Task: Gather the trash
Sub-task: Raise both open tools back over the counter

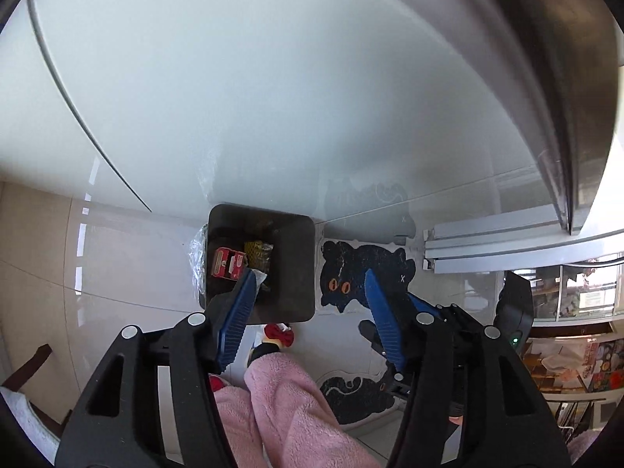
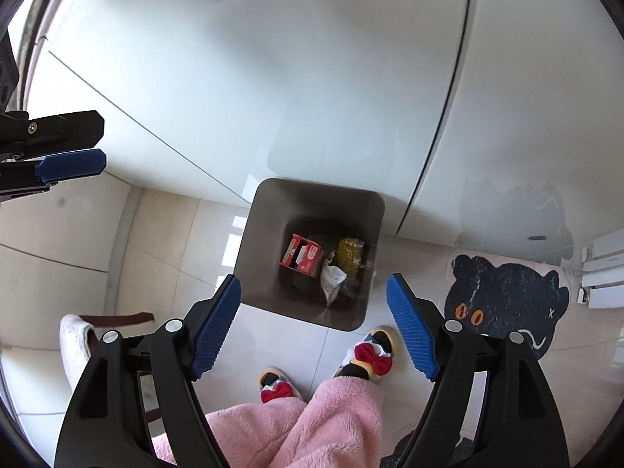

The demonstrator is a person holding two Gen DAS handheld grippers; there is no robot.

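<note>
A dark square trash bin (image 1: 296, 265) (image 2: 261, 249) stands on the tiled floor against a white cabinet. Inside lie a red carton (image 1: 228, 263) (image 2: 302, 257), a yellow wrapper (image 1: 259, 255) (image 2: 351, 257) and a crumpled white wrapper (image 2: 331, 279). My left gripper (image 1: 310, 286) is open and empty, high above the bin's right side. My right gripper (image 2: 314, 294) is open and empty, above the bin's near rim. The left gripper's fingers (image 2: 72, 163) also show at the left edge of the right wrist view.
The person's pink fleece legs (image 2: 312, 421) and red-bowed slippers (image 2: 370, 355) stand just before the bin. A black cat-shaped mat (image 2: 507, 296) (image 1: 362, 277) lies to the right. White cabinet fronts (image 2: 273, 78) rise behind. A chair with white cloth (image 2: 78, 339) is at left.
</note>
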